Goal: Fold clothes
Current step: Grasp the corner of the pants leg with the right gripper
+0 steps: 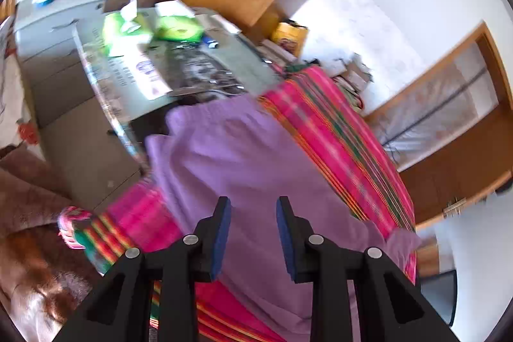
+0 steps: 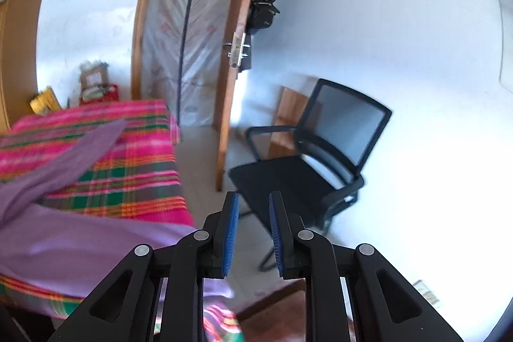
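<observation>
A lilac garment [image 1: 243, 162] lies spread over a table covered with a pink plaid cloth [image 1: 336, 124]. My left gripper [image 1: 253, 207] hovers above the garment's near part, open, with nothing between its blue pads. In the right wrist view the same garment [image 2: 73, 233] lies at the lower left, one sleeve [image 2: 83, 149] stretching away across the plaid cloth [image 2: 128, 162]. My right gripper [image 2: 253, 207] is open and empty, held off the table's right edge and pointing toward the floor and a chair.
A black mesh office chair [image 2: 307, 162] stands right of the table near an open wooden door [image 2: 234, 60]. Behind the table is a cluttered desk [image 1: 198, 60] with green packets [image 1: 154, 28] and papers. A brown sofa or blanket [image 1: 29, 213] lies at the left.
</observation>
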Demonstrator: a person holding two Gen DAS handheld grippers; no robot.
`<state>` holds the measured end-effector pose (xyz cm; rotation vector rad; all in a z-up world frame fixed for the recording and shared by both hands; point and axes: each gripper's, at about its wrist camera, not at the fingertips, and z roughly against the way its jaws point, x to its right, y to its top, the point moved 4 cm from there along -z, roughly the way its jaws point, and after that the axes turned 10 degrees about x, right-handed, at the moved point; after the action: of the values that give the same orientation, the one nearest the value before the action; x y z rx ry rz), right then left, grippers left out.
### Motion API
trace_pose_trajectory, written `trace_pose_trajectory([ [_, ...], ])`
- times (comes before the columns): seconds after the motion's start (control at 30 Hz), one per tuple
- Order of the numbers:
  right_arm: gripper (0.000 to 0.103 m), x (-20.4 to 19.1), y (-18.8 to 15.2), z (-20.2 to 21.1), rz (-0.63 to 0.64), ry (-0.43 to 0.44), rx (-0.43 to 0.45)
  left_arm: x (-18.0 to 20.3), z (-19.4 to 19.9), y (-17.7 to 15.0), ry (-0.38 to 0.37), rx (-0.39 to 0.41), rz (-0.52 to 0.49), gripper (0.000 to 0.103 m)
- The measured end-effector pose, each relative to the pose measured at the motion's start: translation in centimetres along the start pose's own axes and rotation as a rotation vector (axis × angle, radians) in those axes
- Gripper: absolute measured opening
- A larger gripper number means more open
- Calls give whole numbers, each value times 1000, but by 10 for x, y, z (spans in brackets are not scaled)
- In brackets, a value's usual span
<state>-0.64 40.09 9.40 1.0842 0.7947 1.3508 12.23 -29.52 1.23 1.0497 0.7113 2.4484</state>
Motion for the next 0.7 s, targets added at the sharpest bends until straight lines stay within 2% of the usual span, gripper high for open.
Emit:
trace_pose_trajectory([
  [0.07, 21, -20, -10, -19, -29, 111, -53, 16, 0, -8, -29, -14, -51, 30],
  [0.13, 21, -47, -19, -36, -13, 173, -89, 30, 0, -17, -39, -21, -107, 30],
  [0.27, 21, -118, -28, -68, 34, 351, -134, 60, 0, -37, -80, -39, -235, 30],
  [0.33, 21, -154, -24, -78, 60, 441, -141, 76, -3, -50, -130, -76, -296, 30],
  [0.47, 21, -211, -15, -95, 104, 540, -159, 100, -15, -79, -194, -159, -376, 30],
  [0.7, 21, -303, -1, -121, 178, 693, -195, 139, -39, -121, -245, -259, -528, 30],
])
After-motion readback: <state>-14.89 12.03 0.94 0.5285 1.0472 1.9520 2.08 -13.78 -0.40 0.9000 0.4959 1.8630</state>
